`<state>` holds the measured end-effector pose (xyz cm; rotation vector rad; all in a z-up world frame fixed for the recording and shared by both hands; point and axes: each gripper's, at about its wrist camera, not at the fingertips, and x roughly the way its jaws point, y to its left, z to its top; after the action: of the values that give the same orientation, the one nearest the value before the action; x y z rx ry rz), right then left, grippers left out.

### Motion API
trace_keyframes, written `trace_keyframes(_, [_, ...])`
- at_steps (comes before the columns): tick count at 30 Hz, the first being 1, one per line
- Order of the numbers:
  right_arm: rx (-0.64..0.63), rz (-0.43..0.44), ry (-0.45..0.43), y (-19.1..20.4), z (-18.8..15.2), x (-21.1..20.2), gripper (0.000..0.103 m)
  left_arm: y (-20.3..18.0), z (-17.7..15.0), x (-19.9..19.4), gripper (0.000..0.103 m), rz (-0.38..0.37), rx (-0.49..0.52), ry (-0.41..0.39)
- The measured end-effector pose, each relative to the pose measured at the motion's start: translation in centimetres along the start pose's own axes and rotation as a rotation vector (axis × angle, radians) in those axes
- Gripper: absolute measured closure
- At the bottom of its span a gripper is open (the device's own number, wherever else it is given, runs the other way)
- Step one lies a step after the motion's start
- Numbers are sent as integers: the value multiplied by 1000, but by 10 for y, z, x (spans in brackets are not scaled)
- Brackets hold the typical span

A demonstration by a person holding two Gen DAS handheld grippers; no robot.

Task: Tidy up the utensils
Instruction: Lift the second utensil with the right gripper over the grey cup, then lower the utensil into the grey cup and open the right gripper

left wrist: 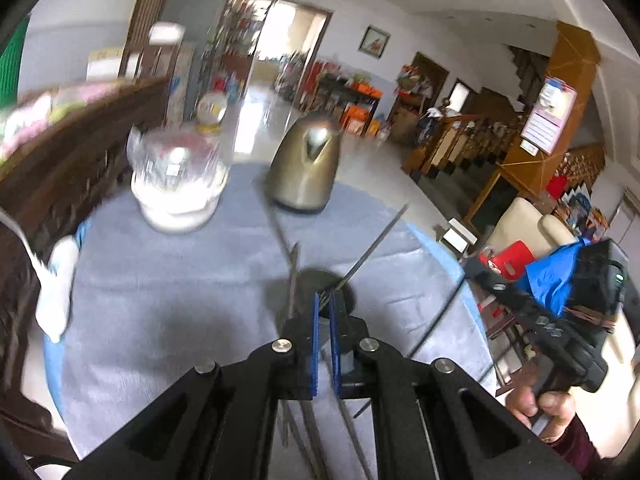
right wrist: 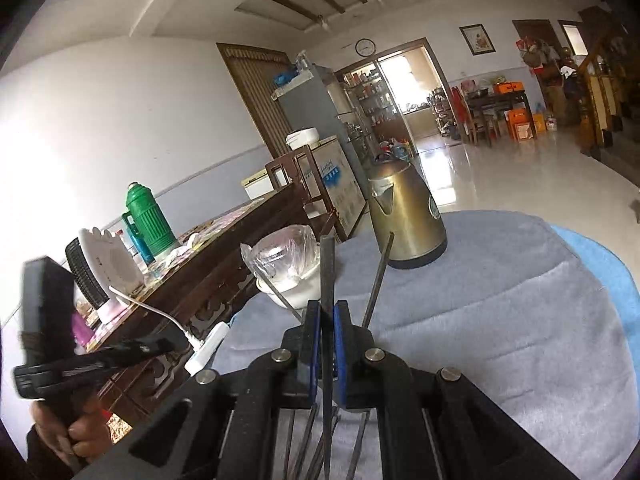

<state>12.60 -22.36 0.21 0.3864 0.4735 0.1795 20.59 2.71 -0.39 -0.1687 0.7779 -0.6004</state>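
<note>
A bundle of dark chopsticks (right wrist: 327,272) is clamped between the blue pads of the right gripper (right wrist: 326,320), above the grey cloth (right wrist: 500,320) covering the round table. More chopsticks (left wrist: 362,256) are pinched in the closed left gripper (left wrist: 324,312), their tips fanned out. Farther off, a brass-coloured kettle (right wrist: 408,220) is set on the cloth, with a plastic-covered bowl (right wrist: 286,268) to its left.

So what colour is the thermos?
Green, with a darker green cap; the thermos shows best in the right wrist view.
</note>
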Motion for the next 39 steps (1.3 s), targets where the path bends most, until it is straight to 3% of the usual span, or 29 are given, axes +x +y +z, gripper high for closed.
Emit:
trace_keyframes(3, [10, -3, 31, -7, -9, 4, 96, 27, -11, 24, 85, -72, -84, 64])
trace_keyframes(5, [26, -3, 43, -13, -14, 6, 96, 35, -16, 38, 60, -90, -106, 89])
trace_keyframes(7, [45, 4, 53, -17, -15, 10, 96, 35, -18, 54, 54, -86, -82, 120])
trace_keyframes(12, [37, 6, 53, -16, -13, 14, 96, 33, -19, 94, 54, -42, -24, 205])
trace_keyframes(16, [24, -1, 58, -16, -13, 14, 96, 29, -22, 118, 55, -63, 21, 302])
trace_keyframes(18, [31, -3, 62, -19, -13, 15, 96, 28, -24, 131, 64, -46, 40, 358])
trace_keyframes(20, [37, -4, 66, -20, -14, 16, 96, 29, -25, 141, 84, -63, 34, 385])
trace_keyframes(21, [38, -3, 68, -20, -14, 17, 96, 30, -25, 144, 86, -60, 28, 393])
trace_keyframes(23, [33, -1, 72, -18, -15, 18, 96, 34, -26, 148, 95, -63, 17, 390])
trace_keyframes(28, [-1, 7, 54, -9, -10, 16, 96, 33, -26, 142, 96, -63, 11, 345])
trace_keyframes(32, [-18, 24, -11, -1, 4, 5, 96, 27, -22, 116, 97, -76, 18, 283])
trace_keyframes(39, [-75, 37, -169, 20, 39, -16, 96, 5, 12, 45, 97, -92, 62, 90])
